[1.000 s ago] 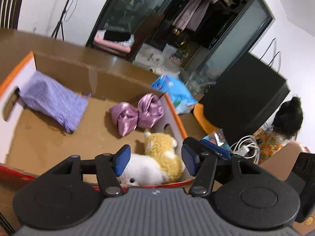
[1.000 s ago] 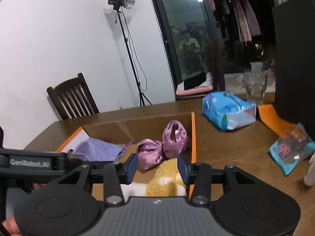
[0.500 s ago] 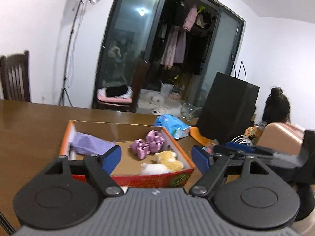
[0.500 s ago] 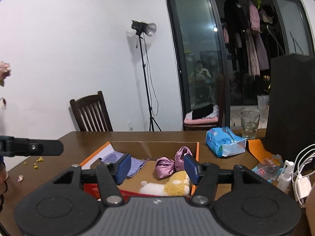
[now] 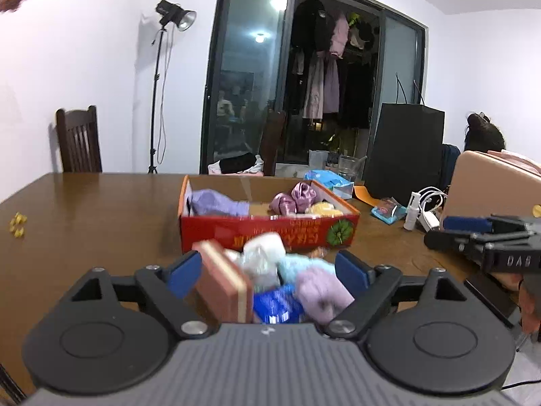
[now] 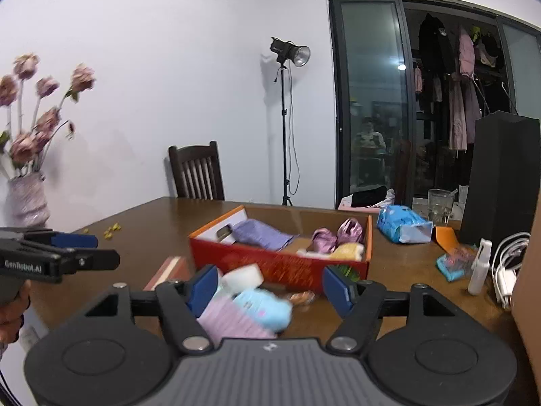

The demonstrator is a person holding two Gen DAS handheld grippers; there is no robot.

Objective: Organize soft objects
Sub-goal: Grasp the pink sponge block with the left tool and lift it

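The box, sitting mid-frame on the table, is already holding 3 soft things: 1 purple pouch, 1 pink bow and 1 yellow plush. A blurred pile is lying in front of it, low in frame, unsorted; at least 4 pieces, so the job looks partly done. The left gripper and right gripper have just been opening, both are standing spread and pinching nothing, with the pile showing between their jaws.

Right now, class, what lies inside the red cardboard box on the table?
Inside the red box: a lilac pouch, a pink satin bow, and a yellow-and-white plush toy, partly hidden by the near wall.
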